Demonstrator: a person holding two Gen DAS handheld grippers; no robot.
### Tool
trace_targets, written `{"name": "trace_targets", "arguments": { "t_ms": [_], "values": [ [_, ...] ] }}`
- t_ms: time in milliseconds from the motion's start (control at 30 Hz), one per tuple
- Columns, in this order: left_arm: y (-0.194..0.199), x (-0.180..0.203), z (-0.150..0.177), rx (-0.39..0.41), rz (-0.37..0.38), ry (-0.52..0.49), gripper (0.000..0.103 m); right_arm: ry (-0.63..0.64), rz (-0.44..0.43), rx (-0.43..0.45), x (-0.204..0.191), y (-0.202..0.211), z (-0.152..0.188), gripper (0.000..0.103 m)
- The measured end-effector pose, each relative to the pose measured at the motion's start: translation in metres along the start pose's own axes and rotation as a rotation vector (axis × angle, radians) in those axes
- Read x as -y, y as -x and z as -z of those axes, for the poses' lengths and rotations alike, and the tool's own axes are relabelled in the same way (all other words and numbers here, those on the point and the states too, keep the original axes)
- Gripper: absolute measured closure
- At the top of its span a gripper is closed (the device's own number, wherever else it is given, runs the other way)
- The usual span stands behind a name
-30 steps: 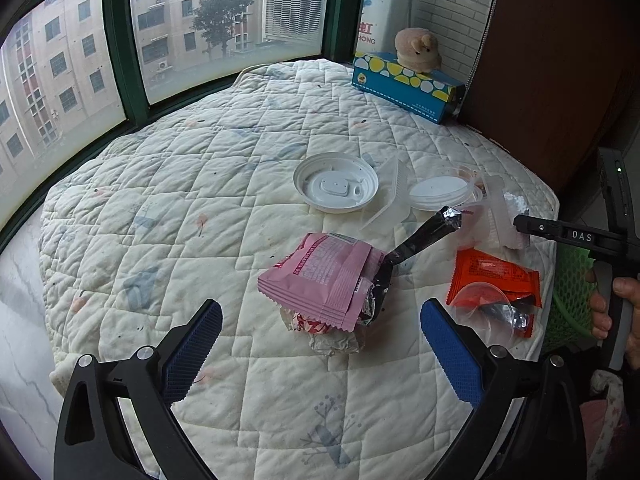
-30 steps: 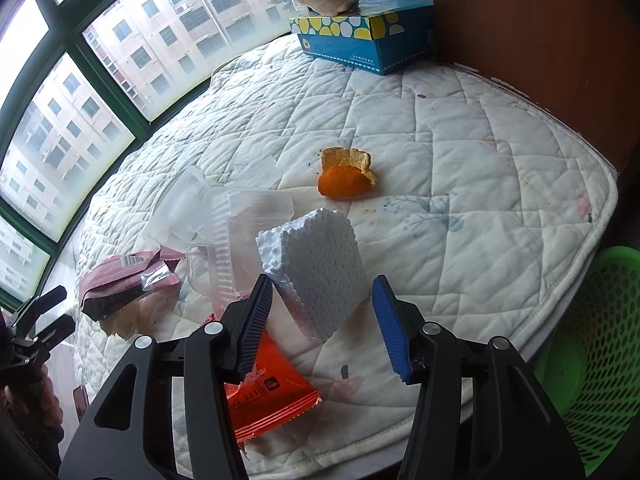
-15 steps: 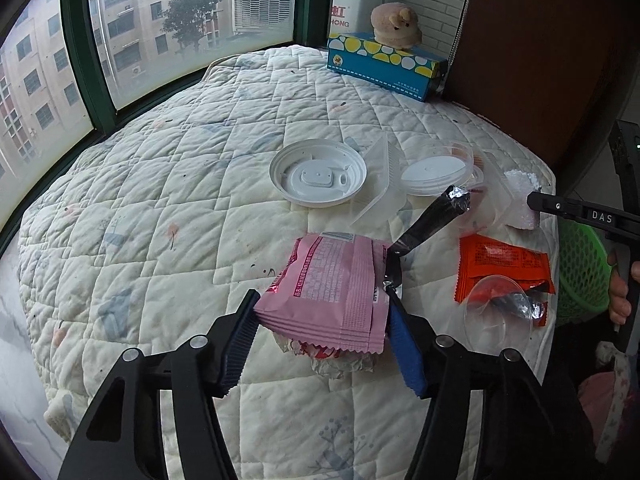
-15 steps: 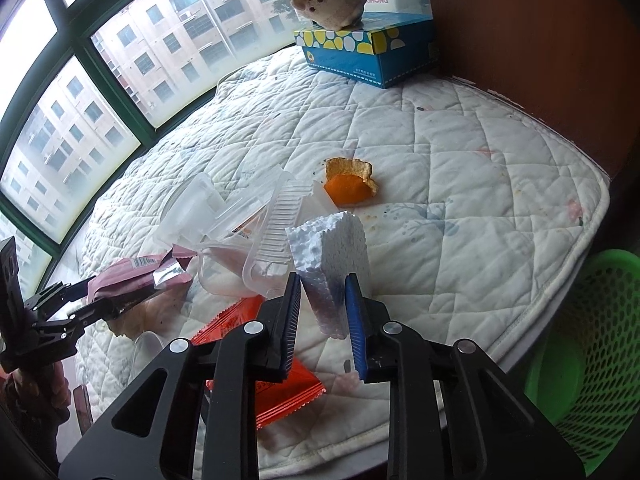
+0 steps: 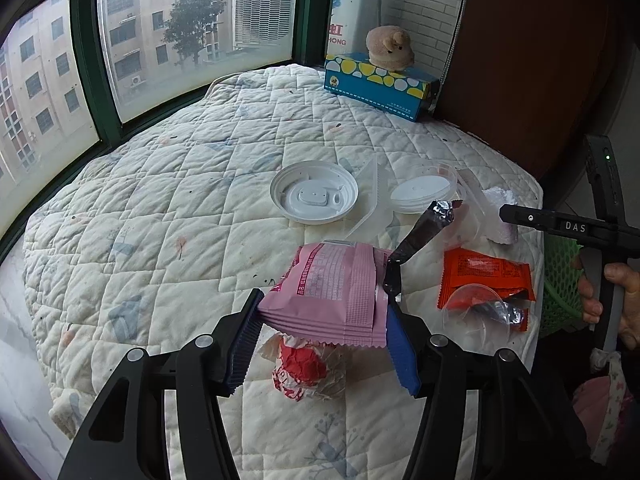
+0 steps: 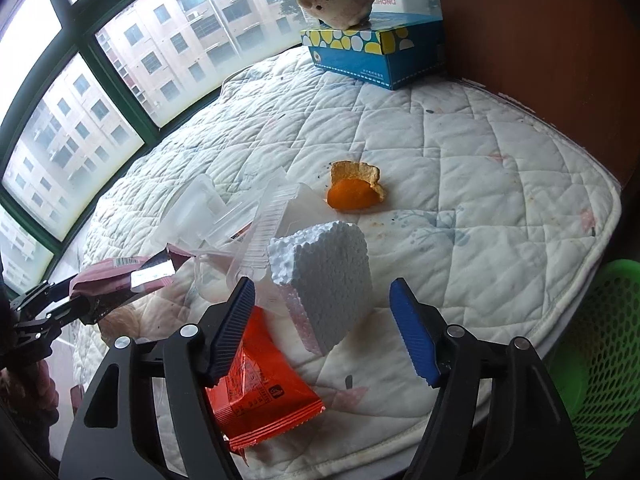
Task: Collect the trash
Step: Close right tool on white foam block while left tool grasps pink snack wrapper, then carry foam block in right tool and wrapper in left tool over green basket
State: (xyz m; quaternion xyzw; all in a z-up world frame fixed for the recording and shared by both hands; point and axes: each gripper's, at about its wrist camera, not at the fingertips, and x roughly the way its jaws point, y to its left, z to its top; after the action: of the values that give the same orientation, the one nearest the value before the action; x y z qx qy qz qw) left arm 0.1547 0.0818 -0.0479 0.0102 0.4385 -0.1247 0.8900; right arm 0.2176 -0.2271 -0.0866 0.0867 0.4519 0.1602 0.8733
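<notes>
Pink wrapper [image 5: 332,284] pinched by left gripper [image 5: 320,340], foam block [image 6: 324,276] loose between spread right gripper [image 6: 324,332]; best re-clamped squarely near mattress [image 6: 500,208] edge.

"DAS" on right hand-held gripper [image 5: 576,228]; "HONG" on white appliance [image 5: 340,20].

the left gripper [image 5: 322,340] has a matte black frame that forks into two angular arms, each with a triangular cut-out and round silver screw heads at the joints. its fingers [image 5: 242,344] carry dark blue ribbed pads with saw-toothed edges. the right gripper [image 6: 322,330] is built the same way: black arms, silver screws, blue ribbed pads. seen from the left wrist view, the right gripper's black body bears white "das" lettering and a small green light on its upright handle. the person's hand [image 5: 618,300] wraps that handle; floral pink-and-white fabric shows below it.
</notes>
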Motion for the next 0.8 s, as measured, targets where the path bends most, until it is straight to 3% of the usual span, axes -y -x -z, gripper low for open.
{"name": "trace_targets", "arguments": {
  "t_ms": [167,400,567,667,800],
  "values": [
    [0.006,-0.001,-0.002,0.014,0.013,0.006,0.047,-0.028,-0.088,-0.028,0.018,-0.017,-0.009,0.020],
    [0.014,0.001,-0.010,0.029,0.029,0.007,0.047,-0.128,-0.271,-0.057,0.041,-0.034,-0.009,0.019],
    [0.023,0.009,-0.017,0.052,0.038,0.000,0.047,-0.138,-0.338,-0.051,0.038,-0.030,-0.002,0.036],
    [0.028,0.015,-0.021,0.065,0.045,-0.011,0.047,-0.134,-0.326,-0.021,0.037,-0.018,0.001,0.048],
    [0.034,0.026,-0.026,0.084,0.060,-0.028,0.047,-0.111,-0.286,0.013,0.036,0.000,0.005,0.049]
  ]
}}
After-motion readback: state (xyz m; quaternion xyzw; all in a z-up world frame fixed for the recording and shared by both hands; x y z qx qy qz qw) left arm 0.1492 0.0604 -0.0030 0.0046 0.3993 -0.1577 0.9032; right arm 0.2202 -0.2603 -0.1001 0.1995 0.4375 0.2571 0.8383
